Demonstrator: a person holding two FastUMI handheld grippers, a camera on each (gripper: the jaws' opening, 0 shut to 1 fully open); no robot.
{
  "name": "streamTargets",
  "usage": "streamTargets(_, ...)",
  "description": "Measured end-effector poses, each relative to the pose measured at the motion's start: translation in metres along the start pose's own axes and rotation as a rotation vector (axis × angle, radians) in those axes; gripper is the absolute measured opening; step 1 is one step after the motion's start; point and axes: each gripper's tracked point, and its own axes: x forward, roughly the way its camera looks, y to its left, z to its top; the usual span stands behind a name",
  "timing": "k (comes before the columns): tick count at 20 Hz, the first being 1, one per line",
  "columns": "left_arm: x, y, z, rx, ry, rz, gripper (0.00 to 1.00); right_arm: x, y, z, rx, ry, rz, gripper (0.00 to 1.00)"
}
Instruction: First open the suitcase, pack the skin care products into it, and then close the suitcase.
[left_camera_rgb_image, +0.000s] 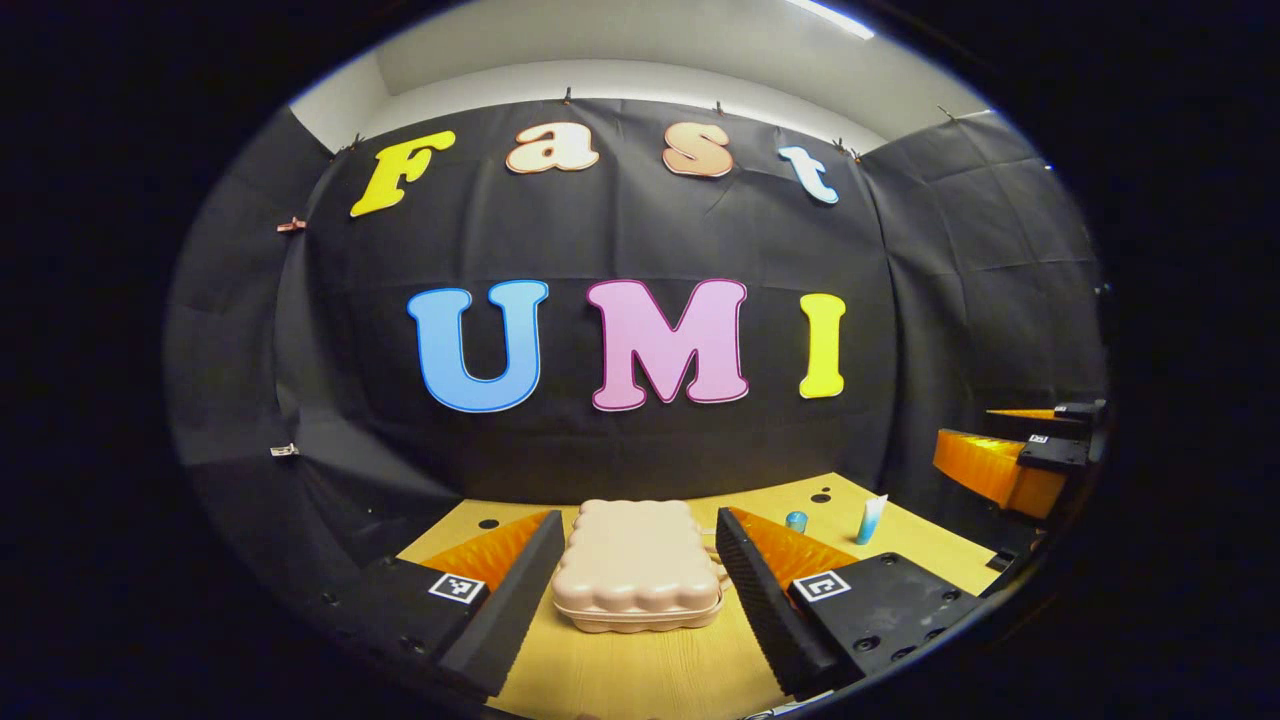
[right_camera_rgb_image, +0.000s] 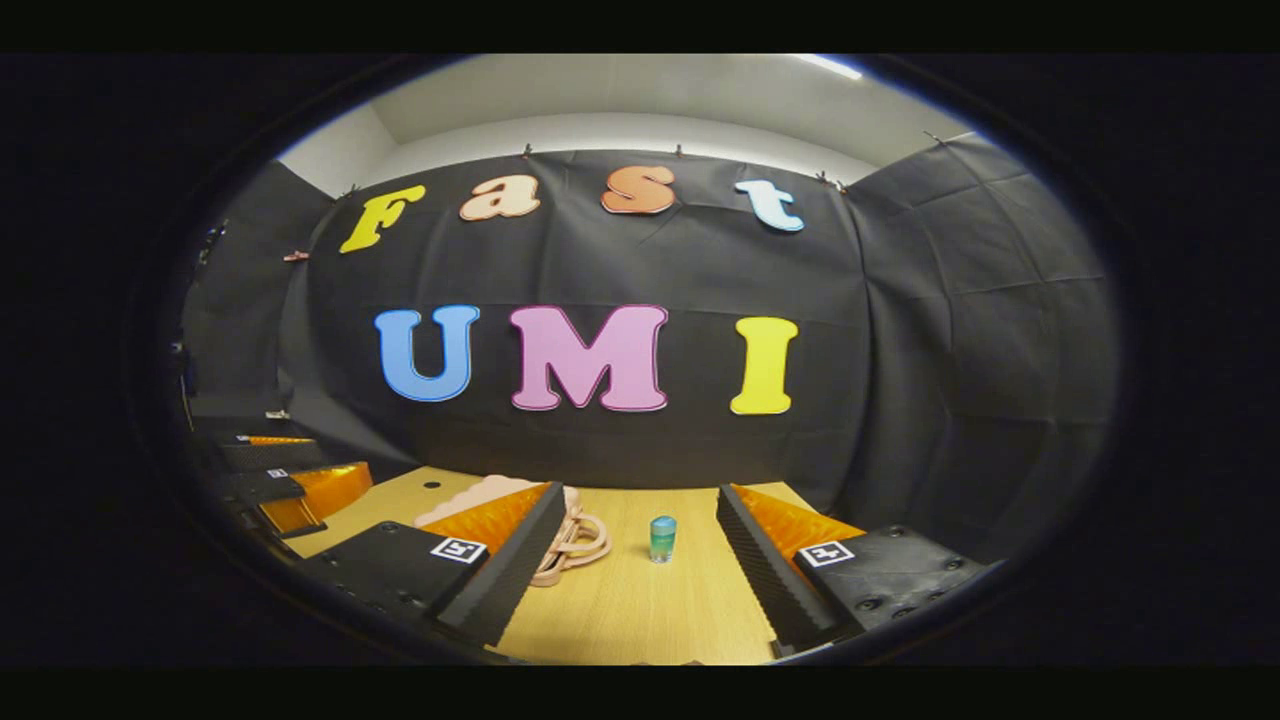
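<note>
Holding both tools spread wide and empty, we see the closed pale-pink scalloped plastic suitcase (left_camera_rgb_image: 638, 565) on the wooden table (left_camera_rgb_image: 640, 670), framed by the left gripper (left_camera_rgb_image: 640, 585); the right gripper (right_camera_rgb_image: 642, 575) frames a small blue-green bottle (right_camera_rgb_image: 662, 538) standing upright.

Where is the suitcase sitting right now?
In the left gripper view the closed suitcase lies on the wooden table, centred between that gripper's open fingers, with a small jar and tube off to its right.

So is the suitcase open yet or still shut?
Shut. In the left gripper view the suitcase lies flat on the table with both shell halves together, lid down along the seam. Nothing packed yet.
</note>
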Motion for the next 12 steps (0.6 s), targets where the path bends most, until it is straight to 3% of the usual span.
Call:
streamTargets(8, 0.031, -0.007, 0.002, -0.036, 0.006, -0.005, 0.96, 0.024, -0.008, 0.004, -0.014, -0.014, -0.001, 0.96)
streamTargets(12, 0.070, -0.044, -0.010, -0.049, 0.054, -0.032, 0.96, 0.043, -0.022, 0.004, -0.001, -0.019, -0.019, 0.96)
